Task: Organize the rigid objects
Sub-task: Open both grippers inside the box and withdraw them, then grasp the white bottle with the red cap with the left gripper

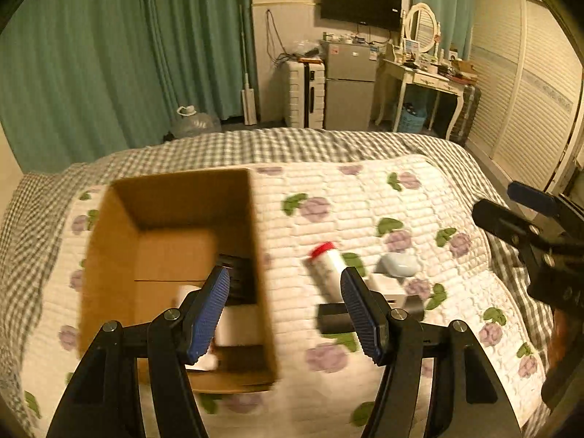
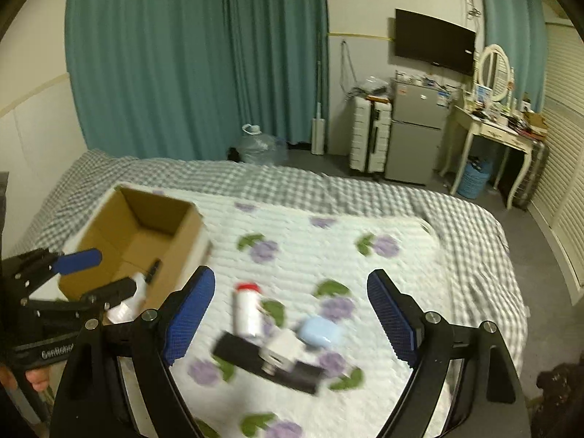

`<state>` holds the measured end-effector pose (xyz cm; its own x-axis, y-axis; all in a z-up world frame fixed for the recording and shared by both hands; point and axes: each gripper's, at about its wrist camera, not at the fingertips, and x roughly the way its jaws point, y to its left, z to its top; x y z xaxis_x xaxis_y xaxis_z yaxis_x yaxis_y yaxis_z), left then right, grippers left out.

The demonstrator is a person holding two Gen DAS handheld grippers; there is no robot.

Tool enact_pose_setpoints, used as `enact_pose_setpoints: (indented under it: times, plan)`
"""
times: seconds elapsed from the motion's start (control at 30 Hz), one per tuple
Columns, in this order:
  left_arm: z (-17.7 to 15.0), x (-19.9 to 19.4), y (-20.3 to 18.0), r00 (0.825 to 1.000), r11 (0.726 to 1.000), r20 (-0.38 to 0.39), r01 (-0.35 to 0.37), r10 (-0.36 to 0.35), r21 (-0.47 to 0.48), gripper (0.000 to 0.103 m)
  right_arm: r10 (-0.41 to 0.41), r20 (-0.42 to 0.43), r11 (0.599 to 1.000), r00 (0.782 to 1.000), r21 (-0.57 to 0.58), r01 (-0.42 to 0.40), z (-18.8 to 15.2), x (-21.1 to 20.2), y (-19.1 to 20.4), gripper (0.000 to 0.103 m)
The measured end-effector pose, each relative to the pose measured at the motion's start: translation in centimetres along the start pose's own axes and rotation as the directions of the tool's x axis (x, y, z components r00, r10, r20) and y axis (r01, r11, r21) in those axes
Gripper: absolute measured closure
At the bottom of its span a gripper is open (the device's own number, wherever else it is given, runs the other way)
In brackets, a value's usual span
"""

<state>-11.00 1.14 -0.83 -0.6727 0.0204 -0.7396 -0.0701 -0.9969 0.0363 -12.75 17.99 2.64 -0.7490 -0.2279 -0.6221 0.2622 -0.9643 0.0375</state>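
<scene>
An open cardboard box [image 1: 109,255] [image 2: 175,244] sits on the bed's floral quilt and holds a black item [image 1: 237,273] and white items [image 1: 237,325]. To its right lie a white bottle with a red cap [image 1: 328,266] [image 2: 248,310], a light blue case [image 1: 398,264] [image 2: 321,332], a small white block [image 2: 284,346] and a long black bar [image 1: 332,319] [image 2: 241,352]. My left gripper [image 1: 288,306] is open and empty above the box's right wall. My right gripper [image 2: 292,314] is open and empty above the loose items.
The floral quilt [image 2: 383,277] lies over a grey checked bedspread [image 1: 292,142]. Beyond the bed stand green curtains, a water jug [image 2: 259,146], a white suitcase [image 1: 304,91], a small fridge [image 1: 350,87] and a dressing table [image 1: 423,76].
</scene>
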Motion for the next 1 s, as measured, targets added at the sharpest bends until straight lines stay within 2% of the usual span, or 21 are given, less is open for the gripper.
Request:
enact_pose_setpoints:
  times: [0.23,0.33,0.4,0.5,0.6,0.7,0.77,0.83,1.0]
  plan:
    - [-0.6,4.0,-5.0,0.998,0.999,-0.064,0.022,-0.021,0.025,0.037,-0.058,-0.040,0.997,0.998,0.049,0.060,-3.1,1.0,-5.1,0.017]
    - [-0.6,5.4,-6.4,0.997,0.999,-0.074,0.023,-0.019,0.050,0.037,-0.103,-0.022,0.993,0.994,0.061,0.104,-4.3,1.1,-6.6,0.017]
    - [-0.6,6.5,-6.7,0.997,0.999,-0.076,0.016,-0.014,0.031,0.037,-0.117,-0.057,0.993,0.991,-0.005,0.117,-4.7,1.4,-7.0,0.017]
    - [-0.7,9.1,-6.5,0.993,0.999,-0.121,-0.021,0.017,-0.030,0.037,-0.129,-0.086,0.981,0.988,-0.157,0.115,-4.9,2.1,-6.3,0.017]
    - [-1.1,11.3,-6.7,0.989,0.998,-0.146,-0.037,0.029,-0.051,0.037,-0.069,-0.105,0.972,0.992,-0.232,0.043,-4.9,3.5,-4.9,0.017]
    - [-1.6,13.1,-6.6,0.986,0.996,-0.153,-0.076,0.068,-0.046,0.036,0.010,-0.123,0.977,0.992,-0.212,-0.036,-4.8,6.0,-3.9,0.017]
    - [-1.9,14.2,-5.8,0.980,0.993,-0.174,-0.107,0.095,-0.058,0.037,0.039,-0.117,0.984,0.992,-0.169,-0.059,-5.2,8.2,-3.9,0.018]
    - [-2.0,14.9,-5.1,0.983,0.995,-0.174,-0.069,0.055,-0.078,0.037,0.065,-0.153,0.989,0.986,-0.123,-0.084,-5.8,10.4,-4.4,0.018]
    - [-1.9,16.6,-5.4,0.982,0.998,-0.188,-0.044,0.037,-0.035,0.039,0.101,-0.162,0.989,0.982,-0.093,-0.117,-7.3,12.8,-5.3,0.018]
